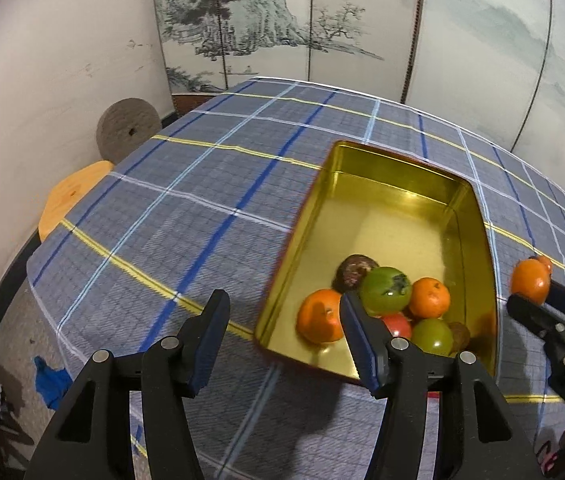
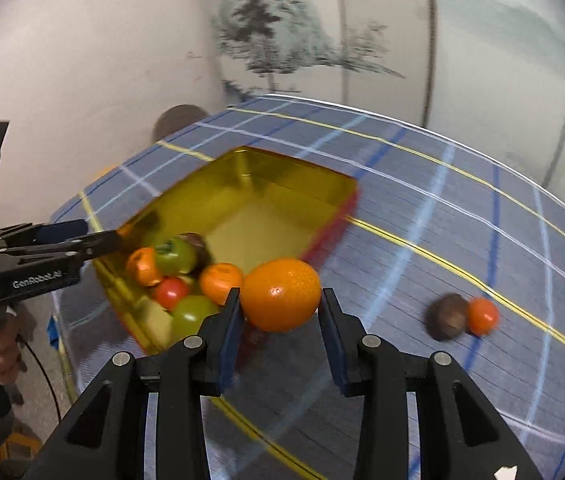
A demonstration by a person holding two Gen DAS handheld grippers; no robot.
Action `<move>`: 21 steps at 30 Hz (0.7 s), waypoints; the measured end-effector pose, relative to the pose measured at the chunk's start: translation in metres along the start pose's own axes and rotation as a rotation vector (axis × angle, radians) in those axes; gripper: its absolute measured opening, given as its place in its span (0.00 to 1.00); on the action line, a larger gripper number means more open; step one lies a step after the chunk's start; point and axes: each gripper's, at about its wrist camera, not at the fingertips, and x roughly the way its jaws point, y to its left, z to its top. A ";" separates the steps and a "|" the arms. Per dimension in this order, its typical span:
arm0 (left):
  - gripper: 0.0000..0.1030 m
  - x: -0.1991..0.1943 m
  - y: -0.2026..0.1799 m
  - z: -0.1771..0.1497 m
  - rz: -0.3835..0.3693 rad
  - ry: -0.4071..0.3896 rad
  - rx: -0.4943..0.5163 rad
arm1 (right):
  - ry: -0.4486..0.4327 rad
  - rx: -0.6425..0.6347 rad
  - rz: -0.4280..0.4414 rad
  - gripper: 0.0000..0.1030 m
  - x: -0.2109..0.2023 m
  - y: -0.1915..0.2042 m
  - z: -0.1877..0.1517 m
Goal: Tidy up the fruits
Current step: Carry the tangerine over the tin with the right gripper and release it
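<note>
A gold tin box [image 1: 474,216] [image 2: 322,188] lies on the plaid tablecloth and holds several fruits: oranges, green and red tomato-like fruits and dark brown ones. My left gripper [image 1: 284,312] is open and empty at the tin's near left corner; it shows from the side in the right wrist view [image 2: 102,240]. My right gripper [image 2: 280,306] is shut on a large orange [image 2: 280,294] and holds it above the cloth beside the tin's right wall; the orange also shows in the left wrist view [image 1: 530,282]. A brown fruit [image 2: 446,316] and a small orange fruit [image 2: 482,316] lie on the cloth to the right.
The plaid tablecloth [image 1: 202,208] covers the table. A grey stone disc [image 1: 128,130] and a wooden stool top [image 1: 70,200] stand by the white wall at the left. A painted folding screen [image 1: 282,20] stands behind the table. A blue scrap [image 1: 52,380] lies on the floor.
</note>
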 end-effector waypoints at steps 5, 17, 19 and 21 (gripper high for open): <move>0.57 0.002 0.011 -0.002 0.017 0.008 -0.014 | 0.020 -0.048 0.037 0.34 0.016 0.027 0.007; 0.57 0.001 0.021 -0.005 0.032 0.016 -0.027 | 0.071 -0.080 0.057 0.34 0.048 0.047 0.007; 0.57 0.002 0.022 -0.005 0.031 0.019 -0.030 | 0.078 -0.086 0.052 0.34 0.052 0.048 0.007; 0.57 0.002 0.023 -0.005 0.027 0.021 -0.031 | 0.082 -0.090 0.049 0.34 0.054 0.049 0.006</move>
